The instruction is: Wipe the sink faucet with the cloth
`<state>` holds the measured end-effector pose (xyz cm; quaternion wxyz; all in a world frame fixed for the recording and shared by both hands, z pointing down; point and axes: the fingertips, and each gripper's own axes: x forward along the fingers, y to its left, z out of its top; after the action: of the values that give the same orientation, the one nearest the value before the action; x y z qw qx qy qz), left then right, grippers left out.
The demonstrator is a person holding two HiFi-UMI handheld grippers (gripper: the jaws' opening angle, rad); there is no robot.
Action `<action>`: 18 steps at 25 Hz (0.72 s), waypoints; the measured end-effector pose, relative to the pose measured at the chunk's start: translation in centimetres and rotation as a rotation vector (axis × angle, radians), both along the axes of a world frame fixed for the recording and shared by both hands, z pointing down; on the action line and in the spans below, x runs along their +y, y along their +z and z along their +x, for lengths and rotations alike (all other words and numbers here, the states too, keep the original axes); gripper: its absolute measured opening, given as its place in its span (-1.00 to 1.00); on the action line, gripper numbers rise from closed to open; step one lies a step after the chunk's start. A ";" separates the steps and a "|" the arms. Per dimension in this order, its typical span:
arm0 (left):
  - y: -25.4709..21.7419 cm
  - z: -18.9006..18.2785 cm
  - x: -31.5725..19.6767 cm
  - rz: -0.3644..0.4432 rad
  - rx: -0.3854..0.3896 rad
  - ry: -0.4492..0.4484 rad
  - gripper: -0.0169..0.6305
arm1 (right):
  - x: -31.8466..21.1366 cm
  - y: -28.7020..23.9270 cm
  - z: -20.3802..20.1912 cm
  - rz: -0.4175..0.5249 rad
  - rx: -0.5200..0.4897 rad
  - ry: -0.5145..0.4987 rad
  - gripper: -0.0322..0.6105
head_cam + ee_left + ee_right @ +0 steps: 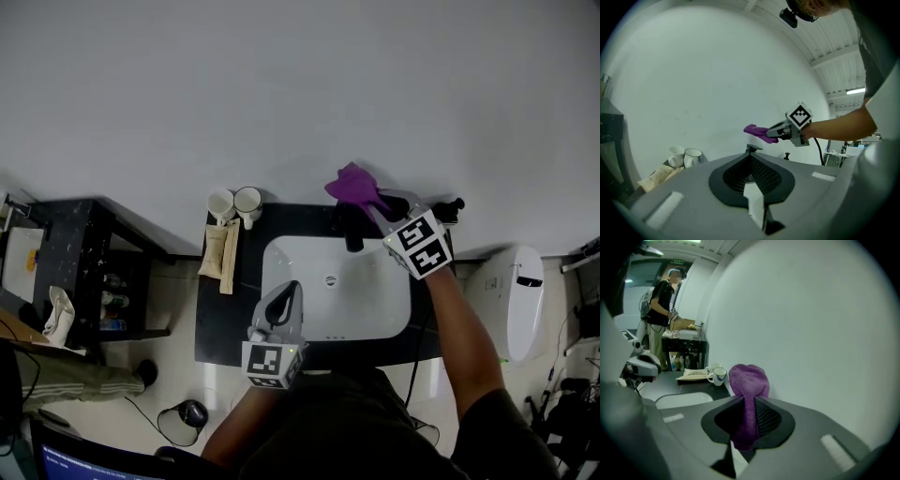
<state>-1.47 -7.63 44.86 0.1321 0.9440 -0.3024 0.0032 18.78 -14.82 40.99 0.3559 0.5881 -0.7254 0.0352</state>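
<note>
Purple terry cloth (pixel 352 184), clenched in the right gripper (pixel 373 202), hangs just above the black sink faucet (pixel 352 232), not touching it. Left gripper (pixel 287 292), jaws pressed together on nothing, hovers before the faucet, over the white basin (pixel 375 305).

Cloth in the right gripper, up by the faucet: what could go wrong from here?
1. The right gripper pinches only a narrow fold of the purple cloth. Drag against the faucet might pull it free into the basin.
2. The cloth bunches ahead of the jaws, close to the wall. A low pass could therefore put bare jaws on the faucet instead of cloth.
</note>
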 end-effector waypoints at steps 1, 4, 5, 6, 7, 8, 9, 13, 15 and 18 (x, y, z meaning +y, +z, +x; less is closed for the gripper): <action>-0.2 -0.1 -0.1 0.009 -0.001 -0.006 -0.90 | -1.0 0.3 -0.3 -0.021 0.024 -0.029 -0.70; -0.4 -0.5 -0.2 0.018 -0.007 -0.033 -0.90 | -3.3 1.5 -0.4 -0.072 0.073 -0.093 -0.70; -0.4 -0.6 -0.1 0.019 -0.010 -0.041 -0.90 | -3.9 1.9 -0.2 -0.093 0.077 -0.108 -0.70; -0.4 -0.7 0.0 0.017 -0.012 -0.048 -0.90 | -4.3 2.5 0.0 -0.118 0.078 -0.121 -0.70; -0.4 -0.7 0.1 0.014 -0.014 -0.057 -0.90 | -4.7 3.1 0.3 -0.144 0.078 -0.132 -0.70; -0.4 -0.7 0.1 0.011 -0.015 -0.067 -0.90 | -5.0 3.6 0.7 -0.168 0.077 -0.143 -0.70; -0.3 -0.7 0.2 0.009 -0.017 -0.076 -0.90 | -5.2 4.2 1.0 -0.187 0.074 -0.152 -0.70; -0.1 -0.4 0.6 -0.009 -0.032 -0.097 -0.90 | -5.8 5.5 2.1 -0.226 0.046 -0.176 -0.71; -0.4 -0.2 0.7 -0.025 -0.036 -0.107 -0.90 | -5.9 5.6 2.1 -0.249 0.043 -0.198 -0.71; 0.2 0.1 1.1 -0.016 -0.039 -0.111 -0.90 | -5.5 5.9 1.4 -0.293 0.066 -0.259 -0.73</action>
<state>-1.35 -6.54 45.02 0.1337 0.9245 -0.3566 0.0168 20.17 -20.31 46.94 0.4629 0.4327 -0.7700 0.0749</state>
